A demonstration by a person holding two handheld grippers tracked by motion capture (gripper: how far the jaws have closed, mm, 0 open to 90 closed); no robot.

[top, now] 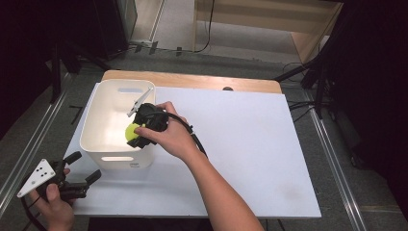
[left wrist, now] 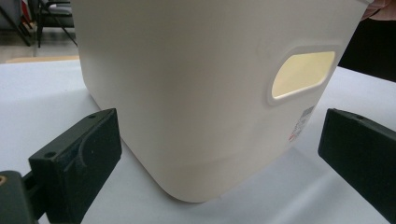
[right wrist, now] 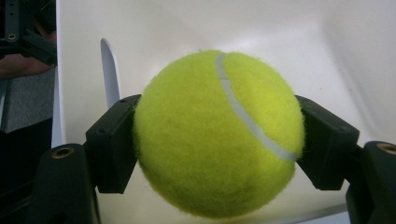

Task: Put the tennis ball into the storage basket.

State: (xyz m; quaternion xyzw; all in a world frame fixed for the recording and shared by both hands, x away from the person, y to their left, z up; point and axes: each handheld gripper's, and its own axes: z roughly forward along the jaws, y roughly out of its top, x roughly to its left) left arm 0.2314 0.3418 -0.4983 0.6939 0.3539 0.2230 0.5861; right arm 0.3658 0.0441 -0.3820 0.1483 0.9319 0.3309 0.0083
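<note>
A yellow-green tennis ball (top: pixel 131 133) hangs over the near right part of a white plastic bin (top: pixel 103 113) at the left of the table. My right gripper (top: pixel 135 134) is shut on it, one black jaw on each side. In the right gripper view the ball (right wrist: pixel 219 116) sits squeezed between that gripper's (right wrist: pixel 219 144) jaws, with the bin's inner wall (right wrist: pixel 327 42) behind. My left gripper (top: pixel 84 167) is held open near the table's front left corner, just short of the bin. In the left gripper view its (left wrist: pixel 219 156) jaws stand wide apart, facing the bin's outer wall (left wrist: pixel 187 70) and handle slot (left wrist: pixel 302 73).
The bin stands on a white board (top: pixel 250 144) that covers most of a wooden table (top: pixel 192 79). Open board stretches to the right of the bin. Dark stands and cables (top: pixel 312 72) crowd the floor around the table.
</note>
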